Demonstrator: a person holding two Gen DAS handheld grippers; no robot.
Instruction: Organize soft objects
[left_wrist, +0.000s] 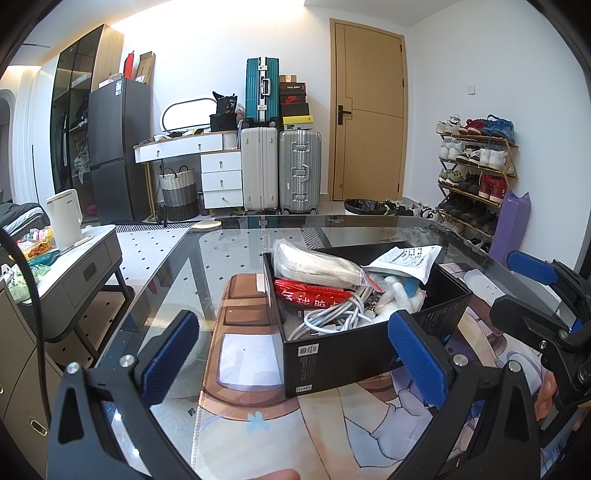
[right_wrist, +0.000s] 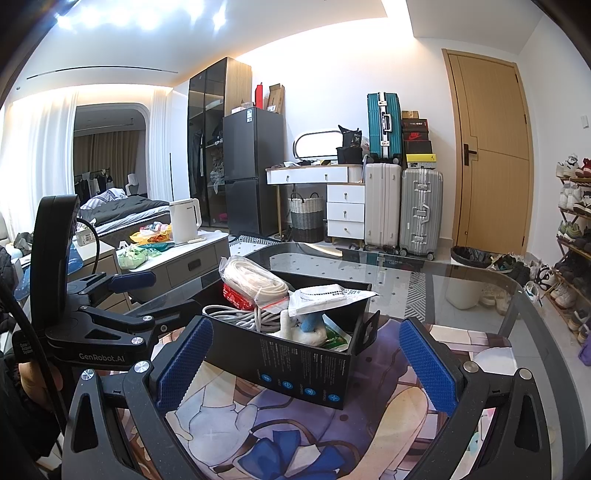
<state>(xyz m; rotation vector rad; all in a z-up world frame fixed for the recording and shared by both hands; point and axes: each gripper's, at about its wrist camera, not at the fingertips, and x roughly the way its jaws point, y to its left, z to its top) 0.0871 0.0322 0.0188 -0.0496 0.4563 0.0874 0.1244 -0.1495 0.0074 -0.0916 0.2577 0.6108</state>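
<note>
- the left gripper (left_wrist: 295, 354) stood wide apart and gripped nothing; the black box (left_wrist: 373, 332) sat just ahead of it, its near corner between the blue pads (left_wrist: 417, 354).
- the right gripper (right_wrist: 306, 365) was likewise spread wide and empty, the box directly ahead between its fingers.
- inside the box lay a white cable (left_wrist: 328, 314), a red packet (left_wrist: 310, 293), a bagged white roll (right_wrist: 255, 280) and a white plush (right_wrist: 299, 328).
- the box rested on a printed mat (right_wrist: 295, 435) on the glass table (right_wrist: 480, 288).

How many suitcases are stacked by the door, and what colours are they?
Teal suitcase: 1, on top
White suitcase: 1, on the floor
Silver suitcase: 1, on the floor beside the white one
Total: 3
</note>
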